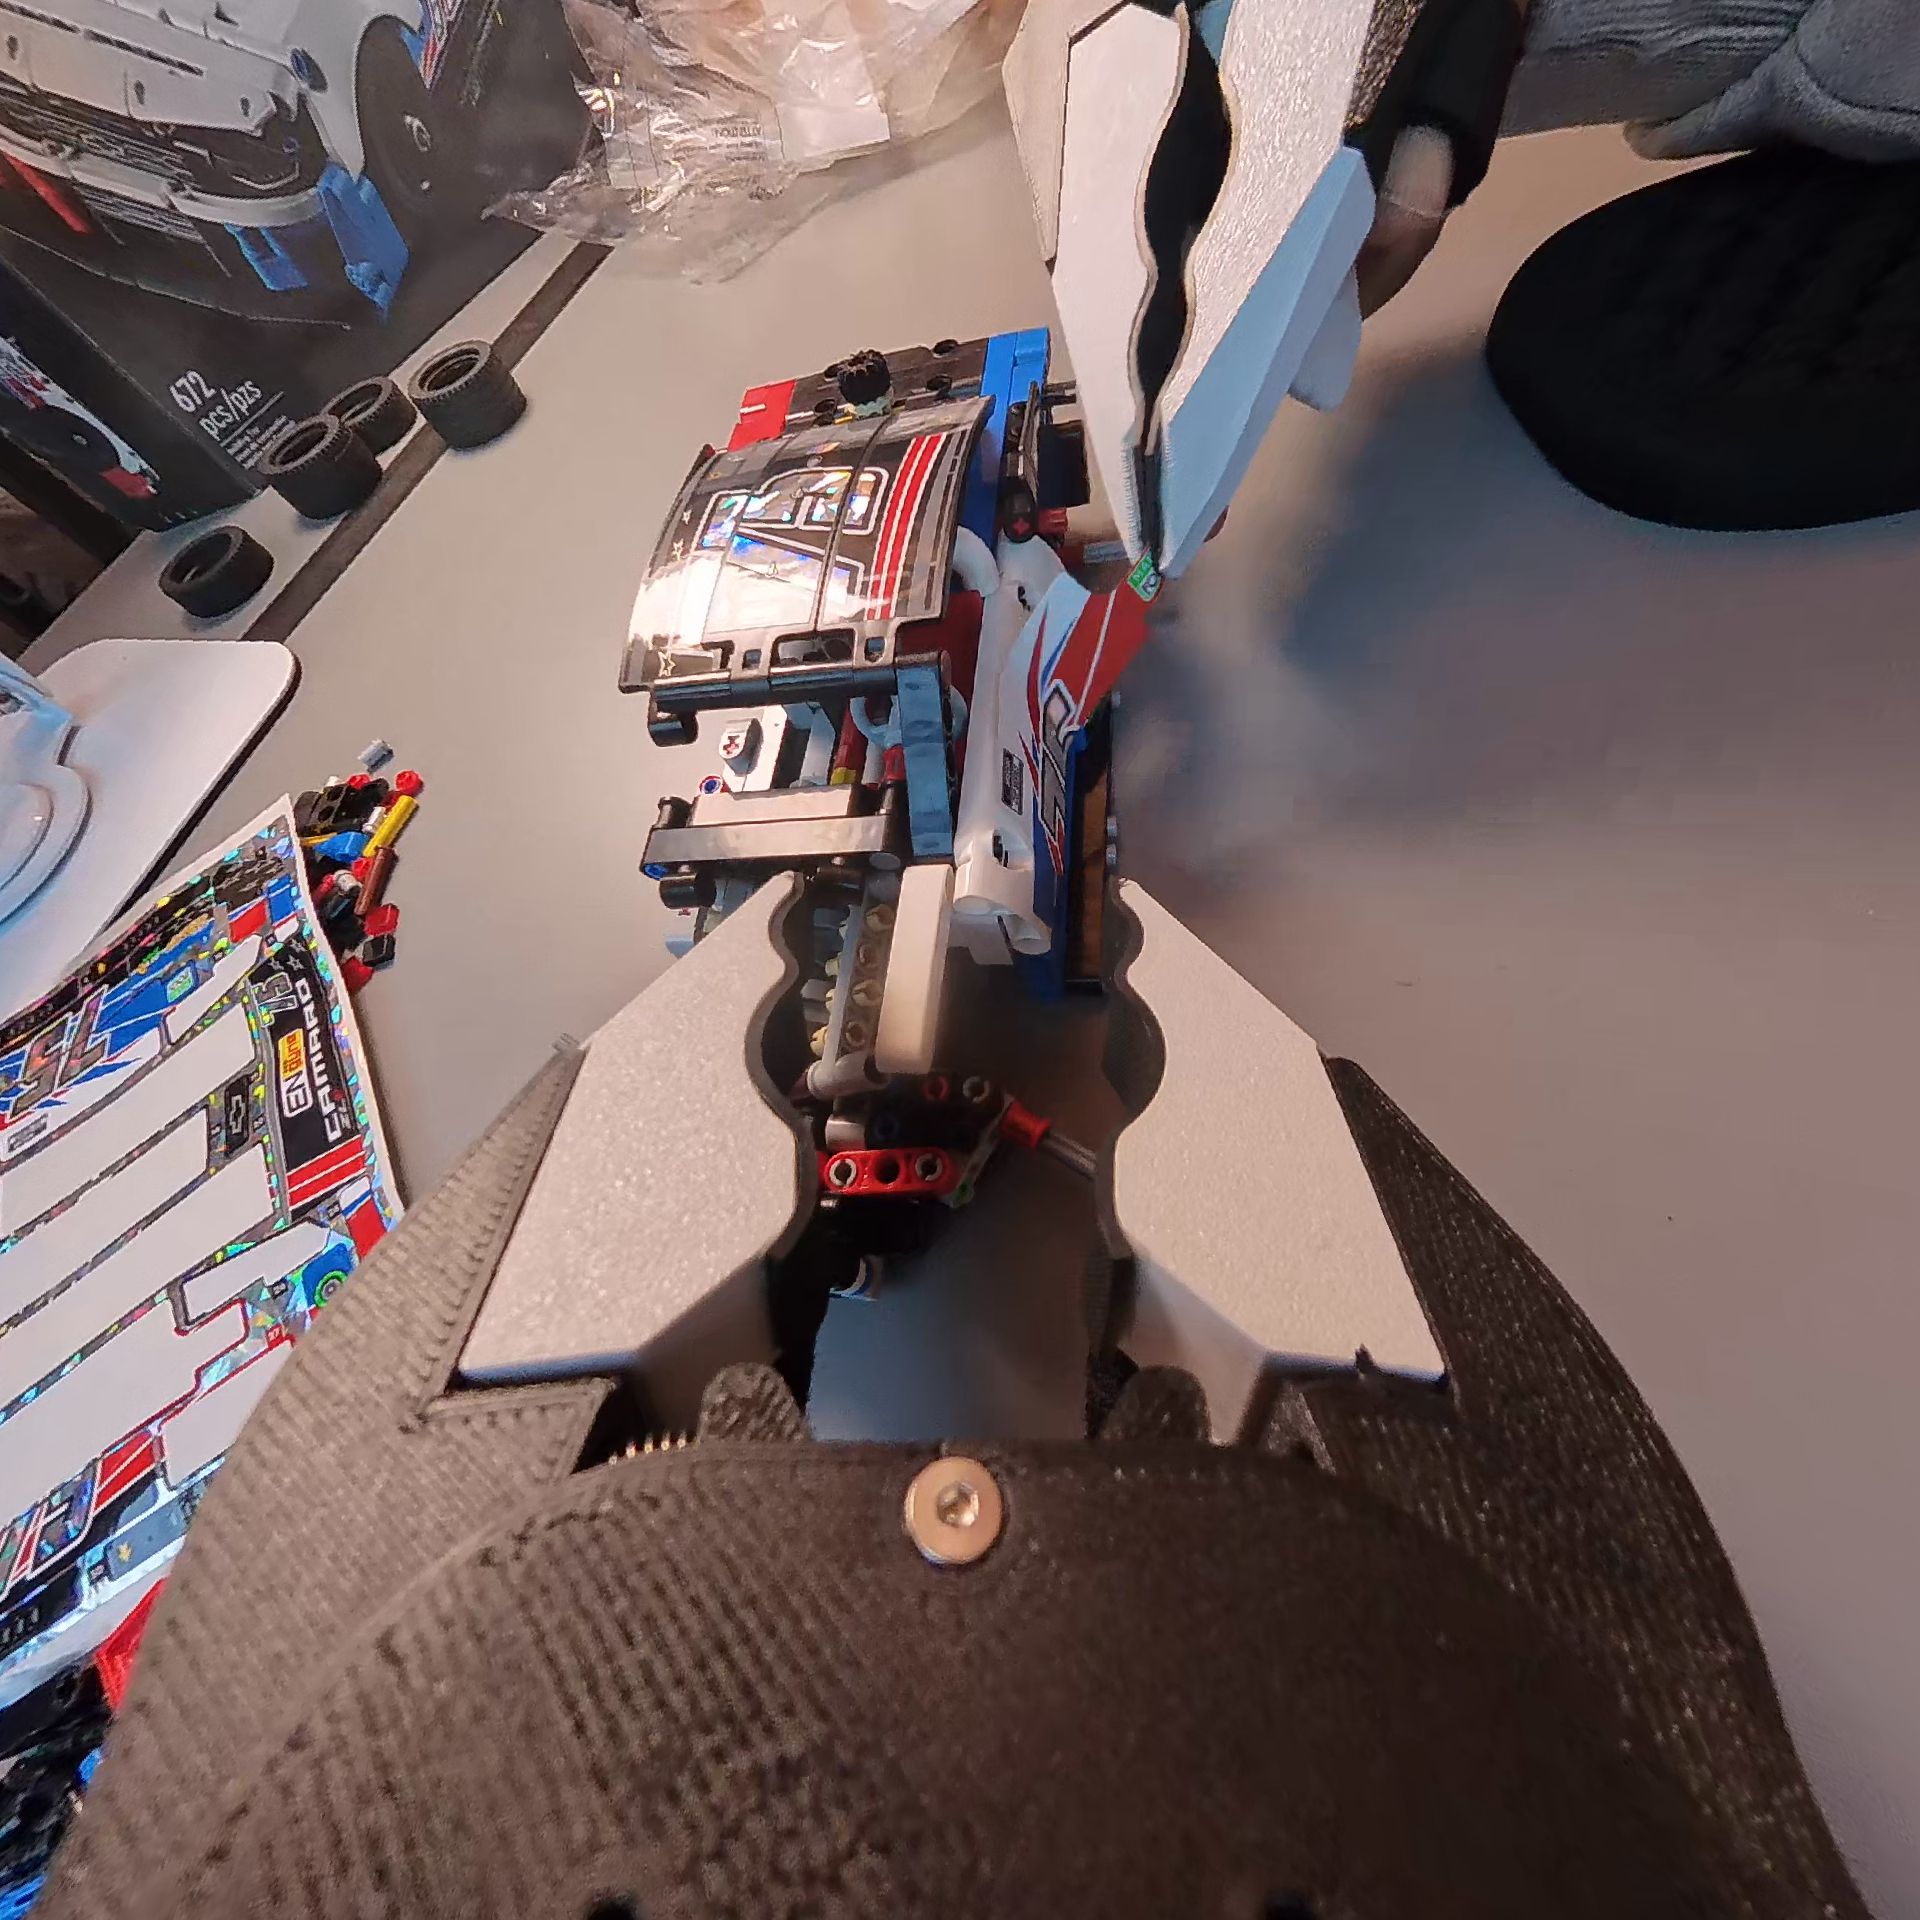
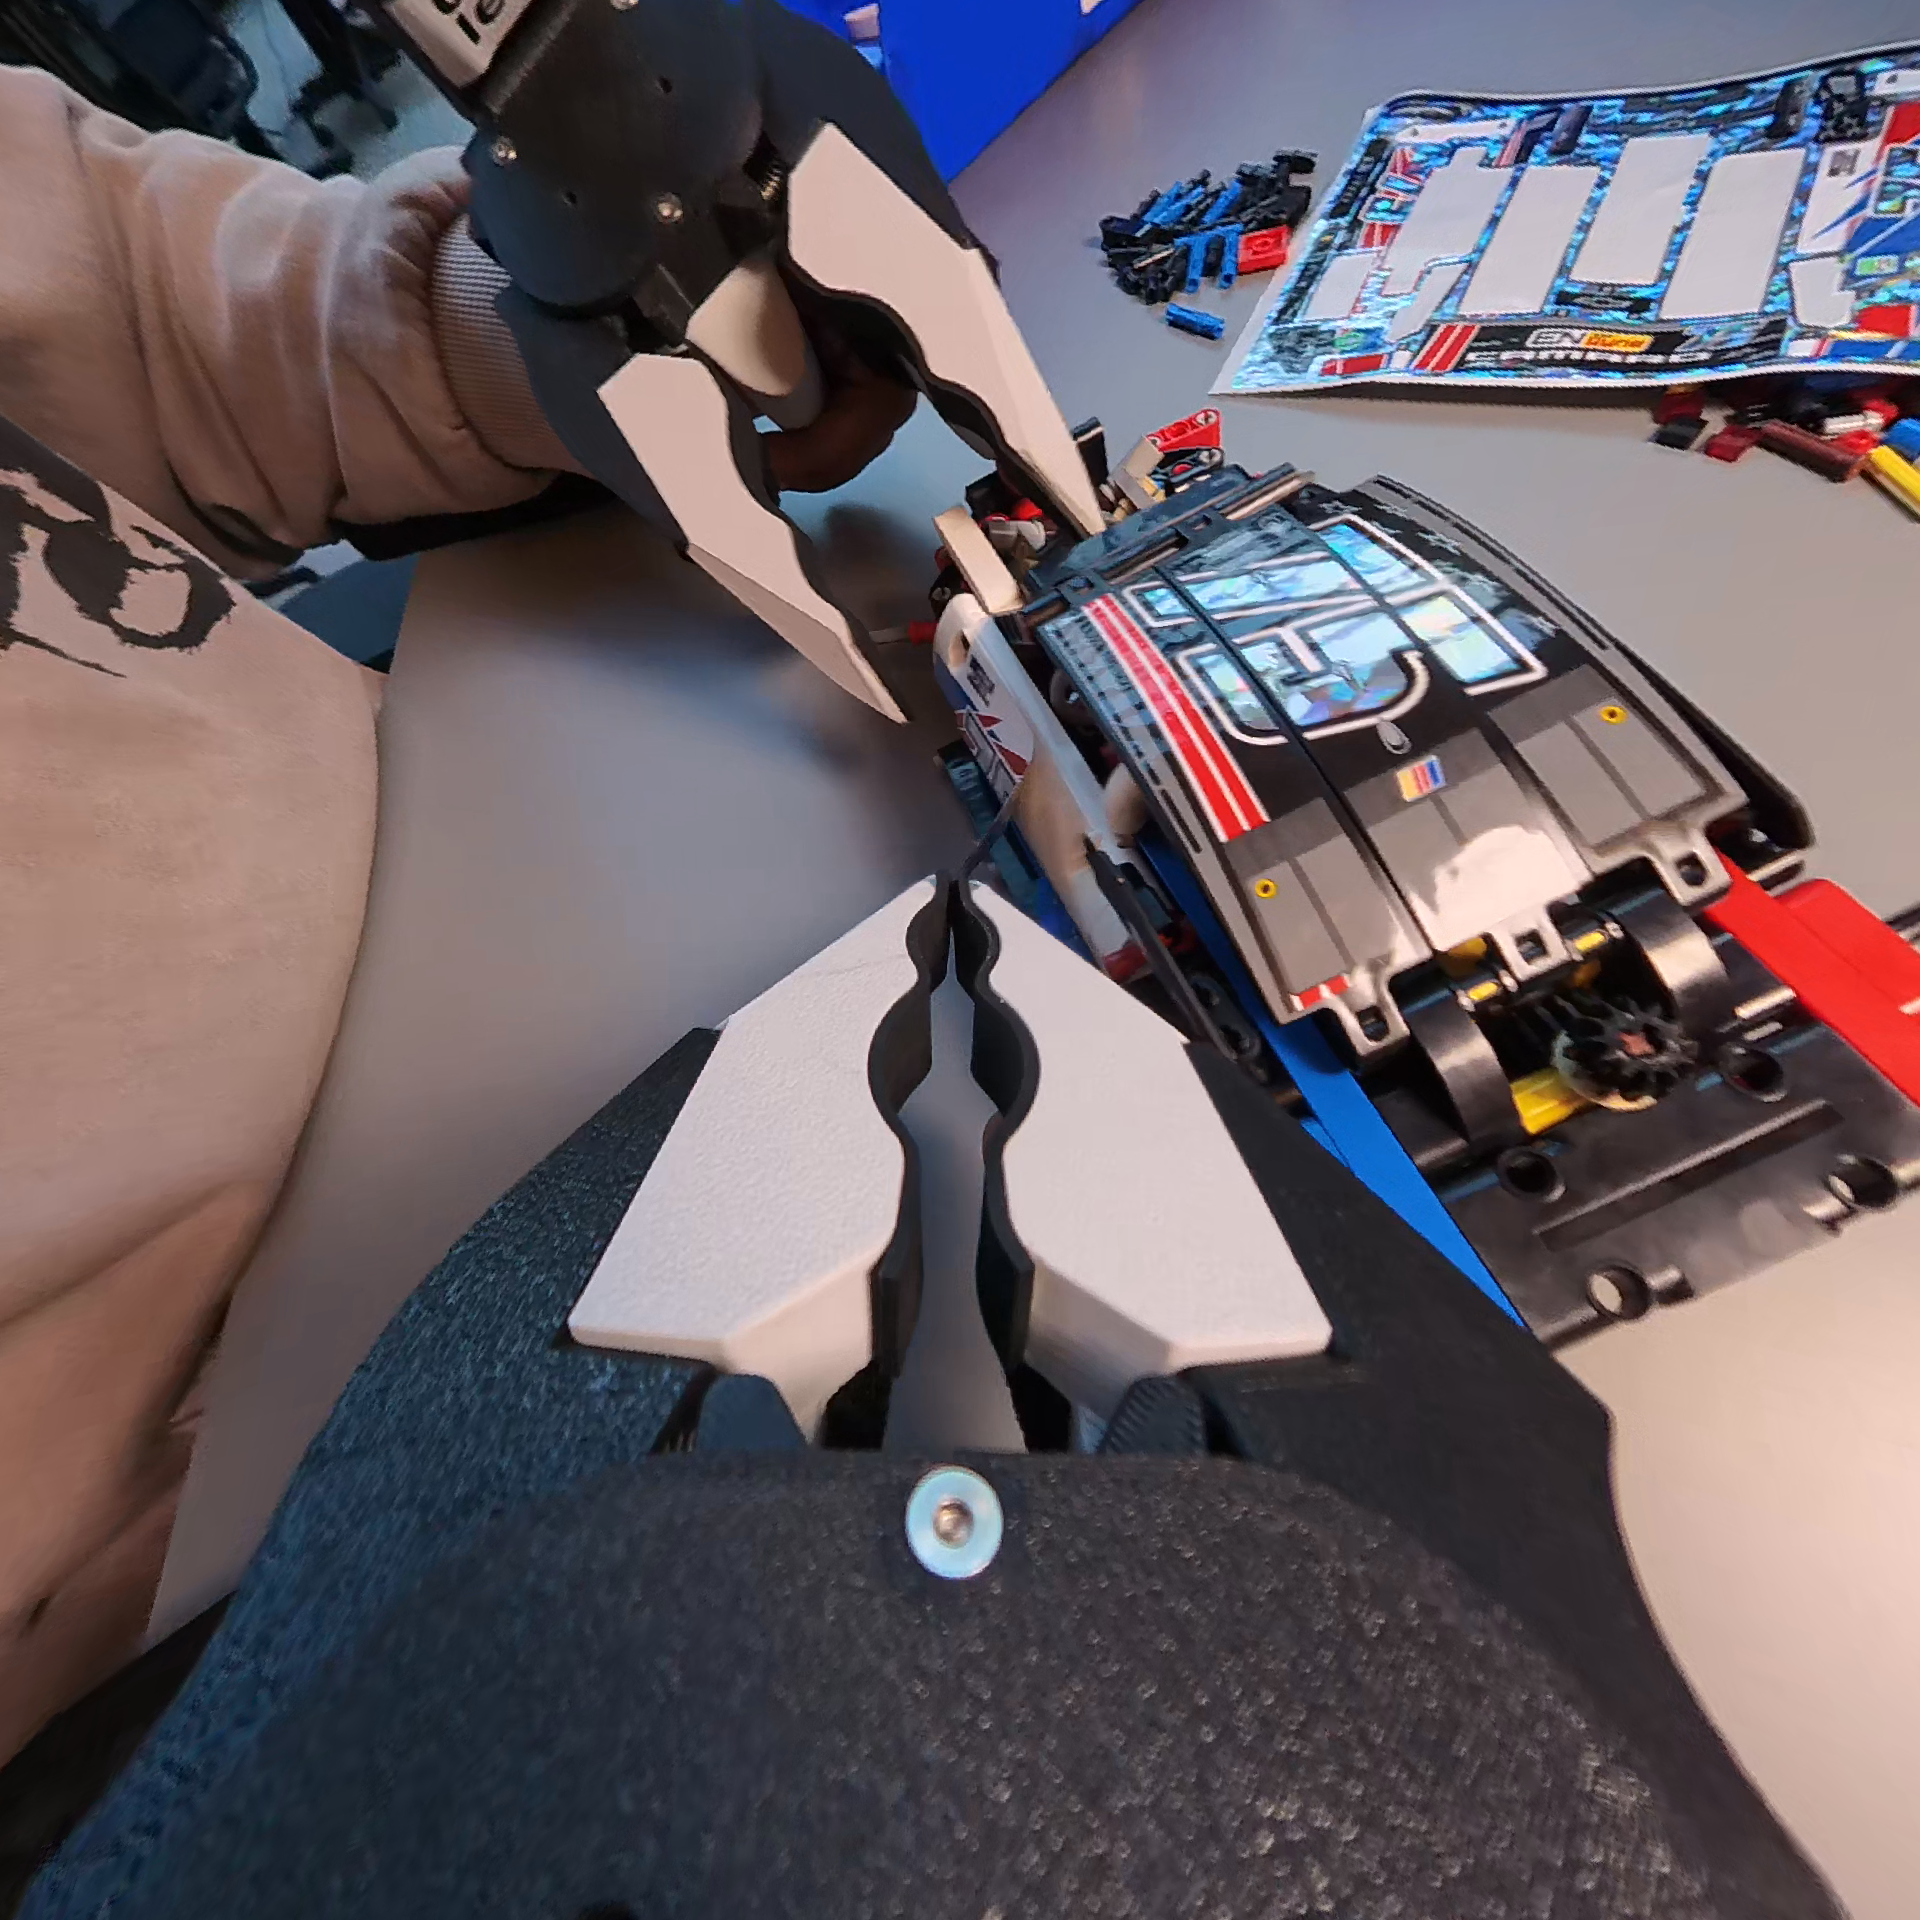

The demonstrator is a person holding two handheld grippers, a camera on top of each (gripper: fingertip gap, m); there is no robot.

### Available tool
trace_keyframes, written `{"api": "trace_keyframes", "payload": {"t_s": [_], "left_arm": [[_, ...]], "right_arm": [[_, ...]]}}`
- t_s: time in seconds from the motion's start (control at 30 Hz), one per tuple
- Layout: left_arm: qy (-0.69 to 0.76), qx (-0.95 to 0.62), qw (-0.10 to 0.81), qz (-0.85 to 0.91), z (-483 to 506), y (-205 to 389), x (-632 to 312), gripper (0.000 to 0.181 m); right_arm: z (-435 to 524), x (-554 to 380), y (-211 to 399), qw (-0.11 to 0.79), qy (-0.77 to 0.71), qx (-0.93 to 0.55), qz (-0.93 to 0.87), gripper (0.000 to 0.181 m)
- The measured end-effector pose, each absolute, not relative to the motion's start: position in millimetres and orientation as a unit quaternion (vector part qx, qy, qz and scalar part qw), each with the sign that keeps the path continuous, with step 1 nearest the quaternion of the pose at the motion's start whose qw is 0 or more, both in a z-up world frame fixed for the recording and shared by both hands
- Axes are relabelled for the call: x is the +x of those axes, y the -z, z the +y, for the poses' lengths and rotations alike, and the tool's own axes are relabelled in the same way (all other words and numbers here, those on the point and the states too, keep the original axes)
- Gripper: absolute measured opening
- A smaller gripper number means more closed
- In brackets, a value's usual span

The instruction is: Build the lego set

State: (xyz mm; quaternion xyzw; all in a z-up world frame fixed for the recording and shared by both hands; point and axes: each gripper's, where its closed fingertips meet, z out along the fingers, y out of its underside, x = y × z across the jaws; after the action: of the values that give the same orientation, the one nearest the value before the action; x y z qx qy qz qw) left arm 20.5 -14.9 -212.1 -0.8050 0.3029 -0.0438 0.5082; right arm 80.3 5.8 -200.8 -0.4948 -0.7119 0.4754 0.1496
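A partly built lego car (image 1: 810,540) with a black stickered roof and blue, white and red sides lies on the grey table; it also shows in the right wrist view (image 2: 1351,707). My left gripper (image 1: 951,904) has its fingers spread around the car's front end and rests against it, as the right wrist view (image 2: 992,618) also shows. My right gripper (image 2: 951,894) is shut on a small thin sticker (image 2: 987,836). In the left wrist view the right gripper (image 1: 1148,556) holds this green and white sticker (image 1: 1143,579) at the car's white side panel.
A sticker sheet (image 1: 156,1143) (image 2: 1558,239) lies left of the car, with loose small pieces (image 1: 358,862) (image 2: 1195,239) beside it. Several black tyres (image 1: 395,416), the set's box (image 1: 208,208) and plastic bags (image 1: 727,104) sit at the back. A person's sleeve (image 2: 208,312) is close. Some 7 centimeters of space lies between my two pairs of fingers.
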Motion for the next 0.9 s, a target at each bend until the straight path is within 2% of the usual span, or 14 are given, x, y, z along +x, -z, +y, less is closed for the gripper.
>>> {"api": "trace_keyframes", "payload": {"t_s": [0.13,0.33,0.43,0.67,0.9], "left_arm": [[0.006,-0.808,0.494,0.321,-14.0,217.9,17.7,0.055],[0.034,-0.800,0.502,0.327,-17.5,214.3,28.1,0.053],[-0.036,-0.801,0.476,0.362,-16.2,225.5,21.3,0.059],[0.028,-0.798,0.505,0.328,-17.7,213.6,22.6,0.057],[0.021,-0.791,0.519,0.322,-21.6,204.1,10.5,0.056]], "right_arm": [[-5.8,84.5,190.5,0.144,-0.495,-0.470,-0.717,0.000],[-29.1,97.6,182.8,0.120,-0.517,-0.419,-0.737,0.000],[-41.0,108.0,166.6,0.117,-0.540,-0.381,-0.741,0.000],[-35.1,107.1,169.9,0.138,-0.524,-0.398,-0.740,0.000],[-12.3,98.8,182.9,0.152,-0.521,-0.445,-0.713,0.000]]}}
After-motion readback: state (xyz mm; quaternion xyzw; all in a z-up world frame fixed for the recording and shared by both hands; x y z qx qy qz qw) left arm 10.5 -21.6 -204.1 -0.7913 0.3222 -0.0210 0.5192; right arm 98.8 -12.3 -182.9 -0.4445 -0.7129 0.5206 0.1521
